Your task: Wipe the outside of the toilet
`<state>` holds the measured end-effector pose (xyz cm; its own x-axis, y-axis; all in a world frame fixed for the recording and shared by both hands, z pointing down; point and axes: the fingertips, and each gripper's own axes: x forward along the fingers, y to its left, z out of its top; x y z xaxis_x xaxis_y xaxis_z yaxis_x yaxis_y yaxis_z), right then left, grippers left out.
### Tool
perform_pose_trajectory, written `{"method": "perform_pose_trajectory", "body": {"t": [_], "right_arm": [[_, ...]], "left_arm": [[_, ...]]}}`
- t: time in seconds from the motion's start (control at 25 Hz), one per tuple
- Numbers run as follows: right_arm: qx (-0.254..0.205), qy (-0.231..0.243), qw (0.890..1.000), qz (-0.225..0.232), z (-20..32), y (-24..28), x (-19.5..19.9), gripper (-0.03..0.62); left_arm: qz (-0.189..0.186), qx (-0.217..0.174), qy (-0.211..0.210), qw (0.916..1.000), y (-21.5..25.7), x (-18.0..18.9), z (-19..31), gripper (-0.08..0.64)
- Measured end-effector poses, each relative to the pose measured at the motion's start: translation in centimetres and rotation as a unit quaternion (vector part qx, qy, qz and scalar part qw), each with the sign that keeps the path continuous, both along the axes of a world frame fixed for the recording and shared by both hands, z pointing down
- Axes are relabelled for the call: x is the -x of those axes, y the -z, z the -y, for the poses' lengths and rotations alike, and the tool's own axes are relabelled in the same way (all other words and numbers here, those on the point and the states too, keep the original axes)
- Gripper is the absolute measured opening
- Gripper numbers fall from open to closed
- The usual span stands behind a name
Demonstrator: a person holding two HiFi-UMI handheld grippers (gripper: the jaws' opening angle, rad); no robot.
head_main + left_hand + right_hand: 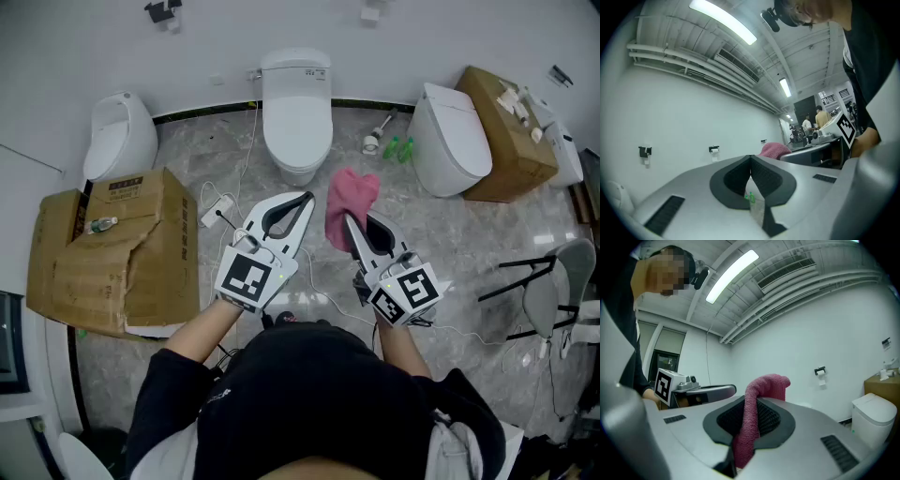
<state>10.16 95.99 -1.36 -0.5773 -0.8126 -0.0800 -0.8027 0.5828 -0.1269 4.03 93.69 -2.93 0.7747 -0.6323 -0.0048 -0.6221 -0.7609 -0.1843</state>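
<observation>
pink terry cloth (352,195): bunched, pinched through its middle by the right gripper (351,221); one end flops up over the tips, the other hangs below.
right gripper: jaws closed down on the cloth, which fills the gap between the ribbed black pads (769,417).
left gripper (306,199): jaws brought together at the tips with nothing between them, held just beside the right one.
white ceramic toilet with its lid down (297,111): against the wall, straight ahead of both grippers and apart from them; the cloth is not touching it.
neighbours: a second white toilet (452,141) to the right, a rounded white fixture (120,139) to the left, a crushed brown cardboard box (112,248), two small green bottles (399,148) on the grey marble floor (187,150).
step in hand: by my reading, carrying the cloth to the middle toilet; wiping looks not yet begun.
doing it well: lower the right gripper so the loose upper end of the cloth, not the hard jaw tips, meets the porcelain; start on the lid and tank, then work down the curved sides.
grip: probably firm enough, but only a little cloth stands proud, so press flat and drag slowly.
watch: the bottles near the base on the right.
</observation>
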Motion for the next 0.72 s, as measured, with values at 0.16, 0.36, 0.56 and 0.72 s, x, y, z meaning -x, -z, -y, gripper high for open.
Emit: {"method": "perform_pose_trajectory", "body": {"t": [0.16, 0.36, 0.56, 0.72], "right_arm": [[-0.003, -0.001, 1.000, -0.012, -0.4, -0.1, 0.3, 0.055], [0.003, -0.013, 1.000, -0.002, -0.6, -0.1, -0.1, 0.055], [0.007, -0.023, 0.999, 0.028, -0.5, 0.1, -0.7, 0.055], [0.004, -0.026, 0.999, 0.037, -0.4, 0.2, -0.2, 0.055]], "left_arm": [[-0.001, -0.001, -0.002, 1.0000, 0.0, 0.0, -0.5, 0.009], [-0.004, 0.002, -0.008, 1.0000, 0.0, -0.1, -0.8, 0.009], [-0.007, 0.004, -0.013, 0.9999, 0.0, 0.2, -0.4, 0.009], [-0.033, 0.008, -0.014, 0.9993, 0.0, 1.0, 0.2, 0.009]]}}
